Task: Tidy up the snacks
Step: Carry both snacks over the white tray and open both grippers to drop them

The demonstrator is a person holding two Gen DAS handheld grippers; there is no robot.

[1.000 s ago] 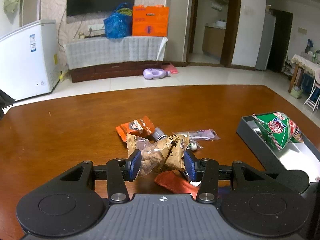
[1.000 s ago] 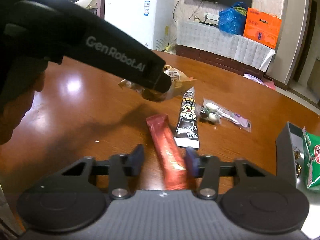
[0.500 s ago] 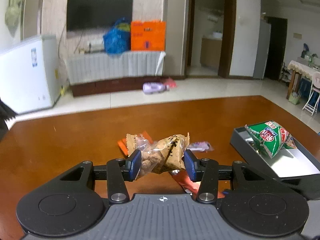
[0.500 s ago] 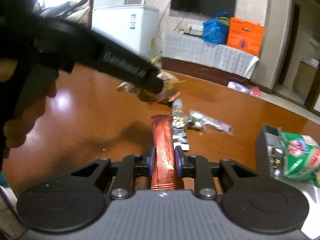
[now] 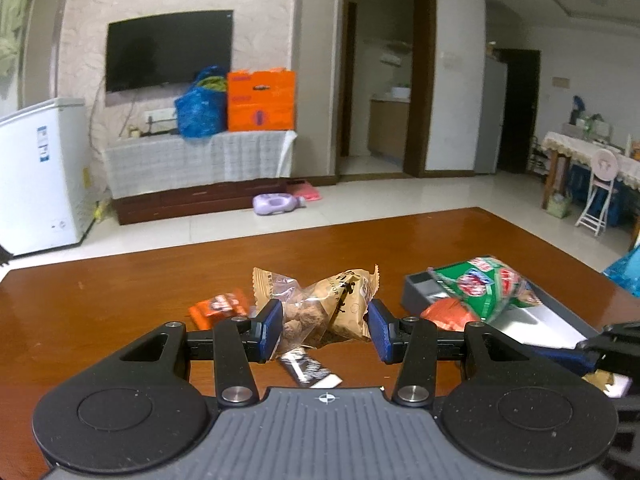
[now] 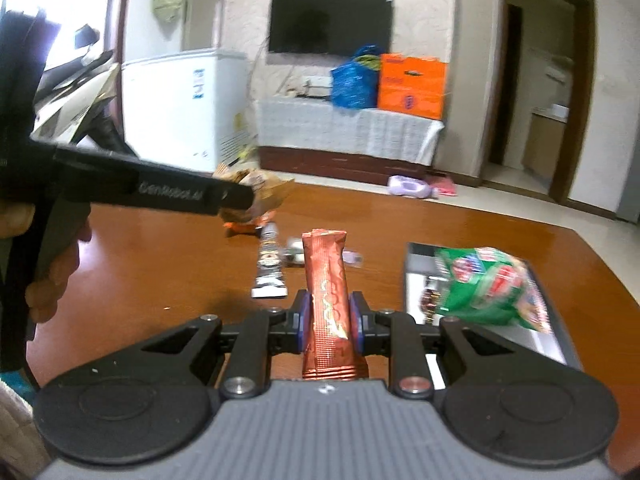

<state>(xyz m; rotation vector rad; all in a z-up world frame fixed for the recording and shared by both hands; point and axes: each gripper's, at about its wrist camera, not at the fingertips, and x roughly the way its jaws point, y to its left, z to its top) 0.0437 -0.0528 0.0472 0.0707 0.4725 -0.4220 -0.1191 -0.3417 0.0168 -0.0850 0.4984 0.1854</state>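
I see a dark television on the pale wall, a white chest freezer beside it, possibly a kitchen through the doorway.

Home living room; wall TV; chest freezer; wooden table; kitchen doorway

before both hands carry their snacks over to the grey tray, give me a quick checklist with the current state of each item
1. Left gripper clamped on the tan cookie packet: ok, packet is off the table between both pads.
2. Right gripper on the red stick packet: ok, its jaws have just been closing and now pinch it upright.
3. Grey tray has room: ok, the green bag fills the far part, near floor is bare.
4. Path to the tray: ok, only open table between.
5. Grips firm enough to carry: cannot tell.
6. Snacks left behind: not ok, the black tube packet and orange packet remain on the table.
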